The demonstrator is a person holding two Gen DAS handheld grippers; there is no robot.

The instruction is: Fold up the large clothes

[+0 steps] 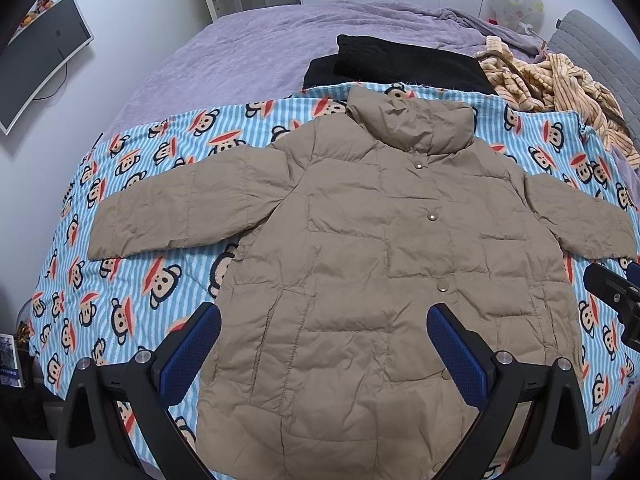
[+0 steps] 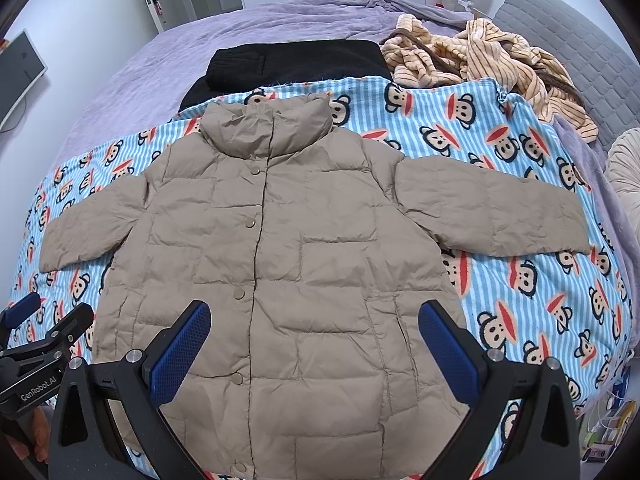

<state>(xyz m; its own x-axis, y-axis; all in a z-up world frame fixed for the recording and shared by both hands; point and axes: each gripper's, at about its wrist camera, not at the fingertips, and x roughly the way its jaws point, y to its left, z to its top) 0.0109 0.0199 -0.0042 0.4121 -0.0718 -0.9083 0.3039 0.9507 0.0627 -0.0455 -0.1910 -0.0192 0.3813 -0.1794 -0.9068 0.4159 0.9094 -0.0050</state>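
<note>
A tan puffer jacket (image 1: 360, 248) lies flat and buttoned, front up, on a blue striped monkey-print blanket (image 1: 132, 300), both sleeves spread out, collar at the far end. It also shows in the right wrist view (image 2: 280, 264). My left gripper (image 1: 324, 332) is open and empty, hovering above the jacket's lower left part. My right gripper (image 2: 314, 328) is open and empty above the lower right part of the jacket. The right gripper's body shows at the edge of the left wrist view (image 1: 616, 296); the left gripper's shows in the right wrist view (image 2: 36, 340).
The blanket (image 2: 520, 216) covers a purple bed (image 1: 240, 48). Folded black clothes (image 1: 400, 60) and a heap of striped beige garments (image 1: 560, 84) lie beyond the collar. A monitor (image 1: 36, 60) stands at the left, a grey headboard (image 2: 568, 40) at the right.
</note>
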